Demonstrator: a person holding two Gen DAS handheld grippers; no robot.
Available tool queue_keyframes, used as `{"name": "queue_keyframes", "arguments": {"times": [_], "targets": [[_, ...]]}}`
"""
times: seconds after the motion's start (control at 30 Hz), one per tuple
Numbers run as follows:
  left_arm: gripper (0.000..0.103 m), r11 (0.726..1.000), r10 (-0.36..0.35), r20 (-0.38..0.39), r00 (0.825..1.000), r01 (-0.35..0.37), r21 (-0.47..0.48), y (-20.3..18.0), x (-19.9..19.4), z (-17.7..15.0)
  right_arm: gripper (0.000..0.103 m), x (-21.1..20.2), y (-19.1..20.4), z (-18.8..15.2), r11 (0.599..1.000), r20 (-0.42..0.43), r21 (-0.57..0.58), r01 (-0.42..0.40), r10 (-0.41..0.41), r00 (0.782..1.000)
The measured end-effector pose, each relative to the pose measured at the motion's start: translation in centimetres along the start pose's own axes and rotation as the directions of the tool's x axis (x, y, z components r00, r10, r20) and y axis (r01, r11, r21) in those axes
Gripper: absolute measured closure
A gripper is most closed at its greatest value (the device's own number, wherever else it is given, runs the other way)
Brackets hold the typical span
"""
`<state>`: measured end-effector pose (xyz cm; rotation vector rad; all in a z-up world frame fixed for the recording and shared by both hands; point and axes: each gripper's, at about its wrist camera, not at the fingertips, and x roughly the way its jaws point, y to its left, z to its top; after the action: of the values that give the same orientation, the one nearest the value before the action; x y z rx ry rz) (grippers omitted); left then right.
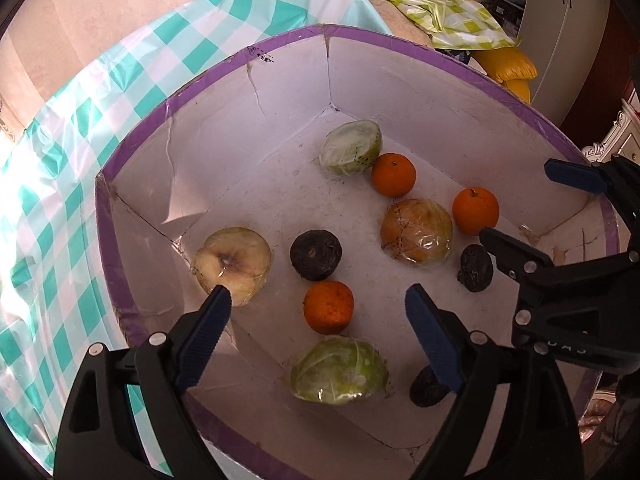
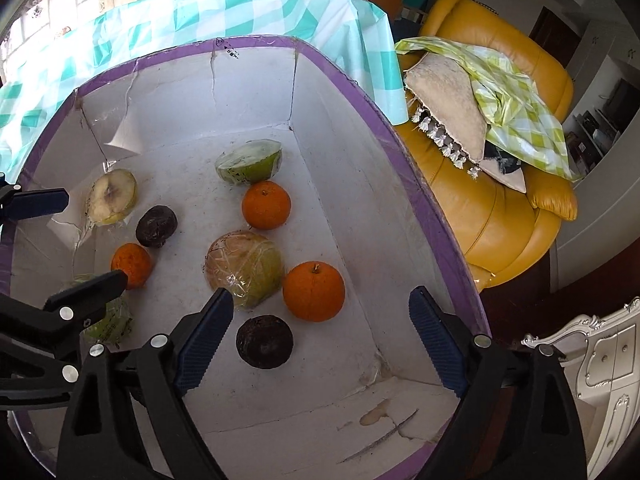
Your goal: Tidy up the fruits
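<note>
Both grippers are hanging over the box [image 1: 280,92] with jaws spread wide and nothing pinched between them. The left gripper [image 1: 318,312] is sitting above the near end of the box, an orange [image 1: 328,306] and a wrapped green half [image 1: 340,370] showing on the floor in the gap between its fingers, not touched by the pads as far as I can see. The right gripper [image 2: 320,312] is doing the same over the right side of the box, with another orange [image 2: 313,292] and a dark fruit [image 2: 264,342] lying loose below its gap. All the fruit is lying inside the box: I'm counting three oranges, three dark round fruits, and four plastic-wrapped cut halves, one of them a pale apple half [image 1: 232,264] in the left corner of the box. The box itself is sitting on a teal checked cloth [image 1: 80,128], and a yellow armchair [image 2: 500,208] is standing right of the box.
</note>
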<state>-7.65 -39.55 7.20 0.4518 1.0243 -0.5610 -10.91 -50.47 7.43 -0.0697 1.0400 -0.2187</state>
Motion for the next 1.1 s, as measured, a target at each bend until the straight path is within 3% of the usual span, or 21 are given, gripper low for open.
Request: {"name": "queue_keyframes", "arguments": {"times": [0.23,0.4,0.47,0.6,1.1], "targets": [[0.014,1.0,0.0,0.024,1.0,0.0,-0.016,0.1,-1.4,0.1,0.016,0.0,0.4,0.0,0.998,-0.007,-0.039,-0.045,0.045,0.999],[0.006,0.996,-0.085,0.073,0.994,0.086,-0.006,0.6,-2.1,0.6,0.016,0.3,0.7,-0.1,0.991,-0.044,-0.109,-0.078,0.074,0.996],[0.005,0.998,-0.059,0.065,0.996,0.06,-0.014,0.8,-1.6,0.9,0.016,0.4,0.8,-0.1,0.988,-0.056,-0.138,-0.062,0.055,0.997],[0.003,1.0,-0.015,-0.03,0.999,0.015,-0.018,1.0,0.4,1.6,0.016,0.6,0.9,-0.3,0.985,-0.067,-0.166,-0.053,0.042,0.997],[0.003,1.0,0.001,-0.018,1.0,-0.001,0.006,0.9,1.0,1.2,0.016,0.4,0.6,-0.2,0.986,-0.041,-0.148,-0.073,0.067,0.997]]}}
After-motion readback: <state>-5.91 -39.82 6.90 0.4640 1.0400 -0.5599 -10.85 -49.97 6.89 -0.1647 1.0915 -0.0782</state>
